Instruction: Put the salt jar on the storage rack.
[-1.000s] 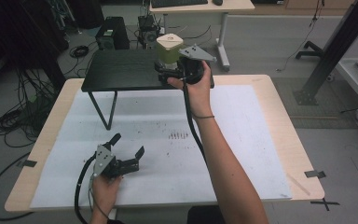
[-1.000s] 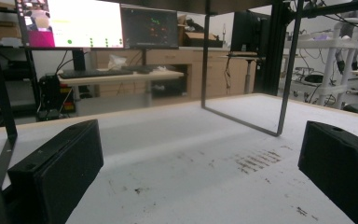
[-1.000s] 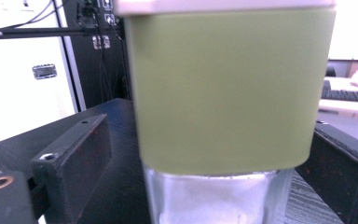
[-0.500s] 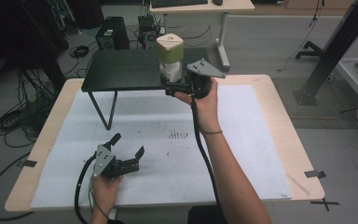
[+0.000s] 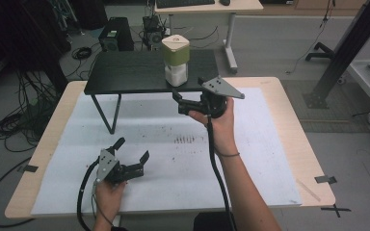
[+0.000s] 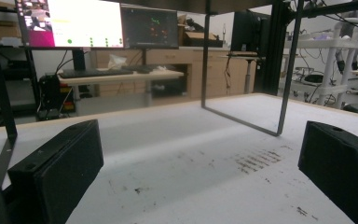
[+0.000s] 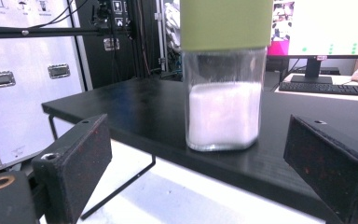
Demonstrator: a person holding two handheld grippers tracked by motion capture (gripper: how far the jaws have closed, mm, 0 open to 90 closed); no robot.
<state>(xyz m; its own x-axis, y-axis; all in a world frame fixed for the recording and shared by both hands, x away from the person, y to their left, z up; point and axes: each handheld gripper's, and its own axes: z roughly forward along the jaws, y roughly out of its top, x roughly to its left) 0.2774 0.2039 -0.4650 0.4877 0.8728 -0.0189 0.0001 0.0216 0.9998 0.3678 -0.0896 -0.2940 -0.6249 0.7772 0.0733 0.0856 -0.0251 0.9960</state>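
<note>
**Right gripper drawn back from jar on black shelf**

Since the earlier frames: right gripper [image 5: 179,102] withdrawn from around the jar [image 5: 176,60] toward the near edge of the black shelf [image 5: 125,72], jar left standing upright on the shelf; left gripper [image 5: 132,154] unchanged on the paper sheet [image 5: 265,159].

High view: right hand [image 5: 219,120] raised above the table [image 5: 289,96], jaws apart, tips pointing toward the jar, jar just ahead of them and not touched. Left hand [image 5: 107,192] low at the near edge, jaws spread wide, nothing between them, dark smudges [image 5: 185,140] on the paper well ahead.

Left gripper view: both black jaws apart at the frame's lower corners, bare paper between them; smudges [image 6: 256,161] ahead toward the right jaw; shelf leg [image 6: 284,70] beyond them; monitors [image 6: 70,23] in the background.

Right gripper view: jaws wide apart, empty; jar [image 7: 223,93] centred ahead between them, clear glass partly filled with white powder, green lid on top, standing on the shelf [image 7: 135,112] near its front edge.
</note>
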